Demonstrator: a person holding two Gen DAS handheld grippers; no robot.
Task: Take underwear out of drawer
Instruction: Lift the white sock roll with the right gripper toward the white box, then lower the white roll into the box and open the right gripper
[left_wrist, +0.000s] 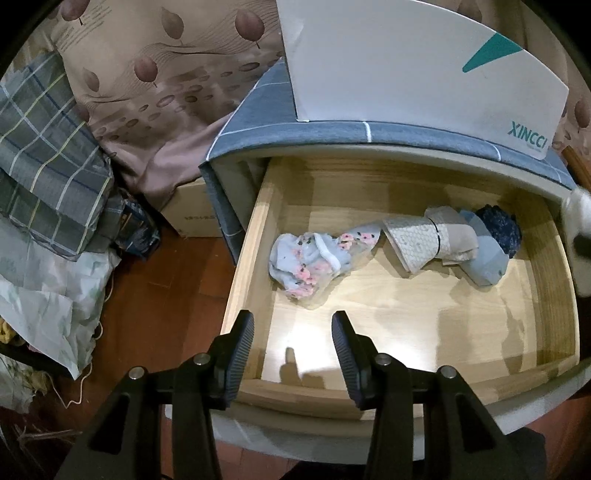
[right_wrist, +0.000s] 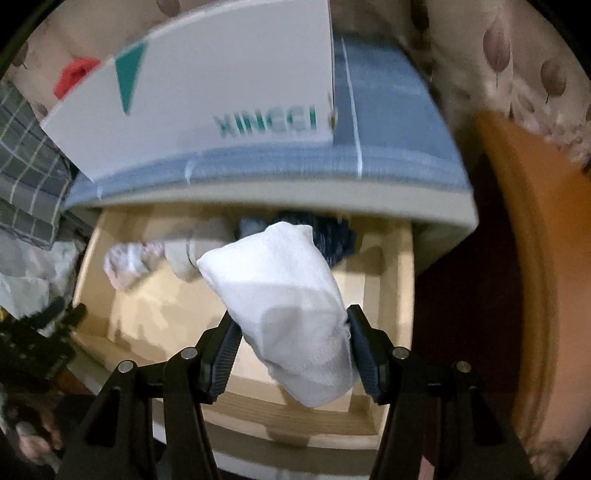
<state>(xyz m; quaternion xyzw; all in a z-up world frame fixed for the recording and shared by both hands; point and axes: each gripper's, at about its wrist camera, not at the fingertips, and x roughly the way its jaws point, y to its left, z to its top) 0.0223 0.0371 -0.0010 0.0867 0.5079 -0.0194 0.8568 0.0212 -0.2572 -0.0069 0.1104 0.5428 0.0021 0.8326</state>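
The wooden drawer (left_wrist: 532, 325) is pulled open below both grippers. In it lie a pale floral underwear (left_wrist: 314, 258), a folded beige and grey piece (left_wrist: 424, 240) and a dark blue bundle (left_wrist: 498, 229). My left gripper (left_wrist: 293, 325) hangs open over the drawer's front left, nothing between its fingers. In the right wrist view my right gripper (right_wrist: 291, 328) is shut on a white underwear (right_wrist: 288, 295), which hangs in the air over the drawer (right_wrist: 391, 295). That white cloth shows blurred at the right edge (left_wrist: 580, 221) of the left wrist view.
A white box marked XINCCI (left_wrist: 406, 66) stands on the blue cloth-covered cabinet top (left_wrist: 332, 129). Plaid fabric (left_wrist: 48, 166) and plastic bags (left_wrist: 48, 295) pile up left of the cabinet. A cardboard box (left_wrist: 192, 210) sits on the wooden floor. An orange wooden edge (right_wrist: 524, 258) runs along the right.
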